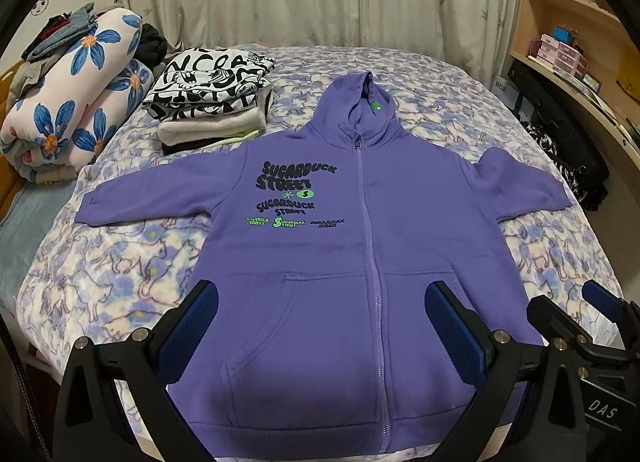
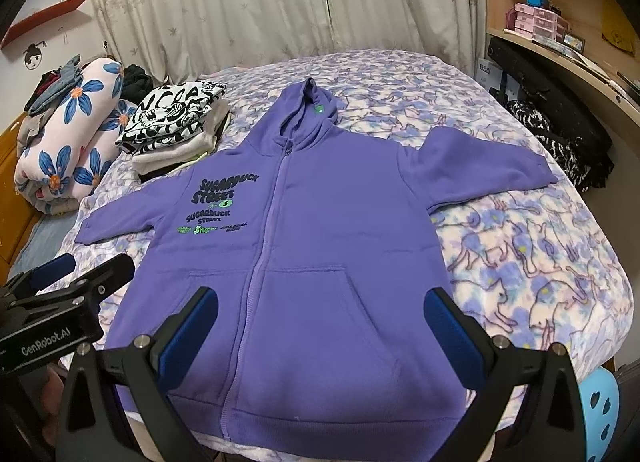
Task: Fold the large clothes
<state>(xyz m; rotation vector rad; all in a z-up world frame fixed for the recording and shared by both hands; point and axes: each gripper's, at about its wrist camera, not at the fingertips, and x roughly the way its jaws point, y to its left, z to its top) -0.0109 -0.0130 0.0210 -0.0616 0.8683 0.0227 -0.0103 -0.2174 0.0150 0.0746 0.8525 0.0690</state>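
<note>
A purple zip-up hoodie [image 1: 360, 246] [image 2: 320, 230] lies flat and face up on the bed, hood pointing to the far side, both sleeves spread out sideways. It carries dark and green lettering on its left chest. My left gripper [image 1: 320, 302] hovers open above the hem area, around the left pocket and zipper, holding nothing. My right gripper [image 2: 320, 310] is open too, above the right pocket, with nothing between its fingers. Each gripper shows at the edge of the other's view: the right one [image 1: 576, 314], the left one [image 2: 80, 270].
The bed has a purple-and-white animal-print blanket [image 1: 120, 274] [image 2: 540, 270]. A stack of folded clothes [image 1: 212, 102] [image 2: 176, 130] and a rolled floral quilt [image 1: 80, 102] sit at the far left. A wooden shelf unit [image 1: 580, 42] and dark clothing [image 2: 560, 142] line the right side.
</note>
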